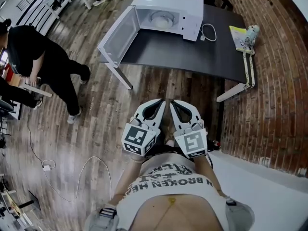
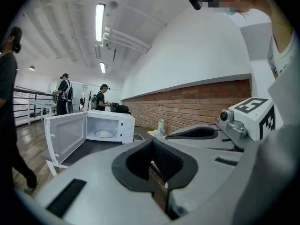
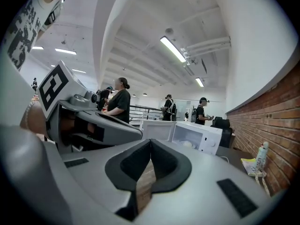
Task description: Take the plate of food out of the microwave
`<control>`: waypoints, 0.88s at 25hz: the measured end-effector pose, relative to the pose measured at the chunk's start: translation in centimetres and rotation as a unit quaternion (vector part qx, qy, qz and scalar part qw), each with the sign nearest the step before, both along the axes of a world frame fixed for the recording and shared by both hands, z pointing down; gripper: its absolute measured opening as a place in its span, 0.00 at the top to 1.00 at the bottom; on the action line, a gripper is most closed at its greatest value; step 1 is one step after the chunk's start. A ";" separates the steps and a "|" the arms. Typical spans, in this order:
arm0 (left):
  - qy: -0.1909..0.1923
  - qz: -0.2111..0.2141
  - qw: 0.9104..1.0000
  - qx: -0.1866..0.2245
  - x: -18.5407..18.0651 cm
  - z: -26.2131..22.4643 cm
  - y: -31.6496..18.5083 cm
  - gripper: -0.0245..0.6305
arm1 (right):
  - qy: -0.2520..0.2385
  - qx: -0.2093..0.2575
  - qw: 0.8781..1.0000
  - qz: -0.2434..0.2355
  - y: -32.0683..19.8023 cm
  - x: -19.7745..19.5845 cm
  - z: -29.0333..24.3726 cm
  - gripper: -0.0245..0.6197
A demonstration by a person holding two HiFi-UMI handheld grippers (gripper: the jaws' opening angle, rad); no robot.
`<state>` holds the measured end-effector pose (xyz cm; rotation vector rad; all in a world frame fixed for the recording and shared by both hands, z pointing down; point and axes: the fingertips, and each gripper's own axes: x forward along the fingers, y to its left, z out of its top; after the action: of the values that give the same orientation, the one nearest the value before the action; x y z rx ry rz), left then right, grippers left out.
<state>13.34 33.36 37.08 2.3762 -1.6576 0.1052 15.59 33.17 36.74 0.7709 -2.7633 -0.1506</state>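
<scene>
Two grey handheld grippers are held side by side near the person's torso, well apart from the table. The left gripper (image 1: 159, 105) and the right gripper (image 1: 175, 105) are both clenched, jaws pressed together with nothing between them. Ahead, a white boxy microwave (image 1: 168, 4) stands on a dark rectangular table (image 1: 192, 54), its door (image 1: 117, 37) swung wide open. The round white plate of food (image 1: 161, 18) lies inside the cavity. A white cable (image 1: 208, 32) lies coiled just beside the microwave, and a yellow leaflet (image 1: 237, 36) lies at the table's right end
</scene>
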 end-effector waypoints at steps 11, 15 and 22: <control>0.010 0.017 1.000 0.007 -5.5 -0.1 -7.3 0.95 | 0.012 0.024 0.999 0.022 -7.6 -5.7 0.1 0.95; 0.015 0.020 1.000 0.000 -8.0 0.4 -8.7 0.95 | 0.012 0.009 1.000 0.027 -9.1 -7.9 0.4 0.95; 0.027 0.031 0.999 -0.003 -11.0 0.8 -10.6 0.95 | 0.002 -0.022 0.999 0.036 -10.9 -11.1 1.1 0.95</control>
<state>2.39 22.80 37.90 2.4059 -1.5576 0.0575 4.49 22.31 37.84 0.8568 -2.7203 -0.0770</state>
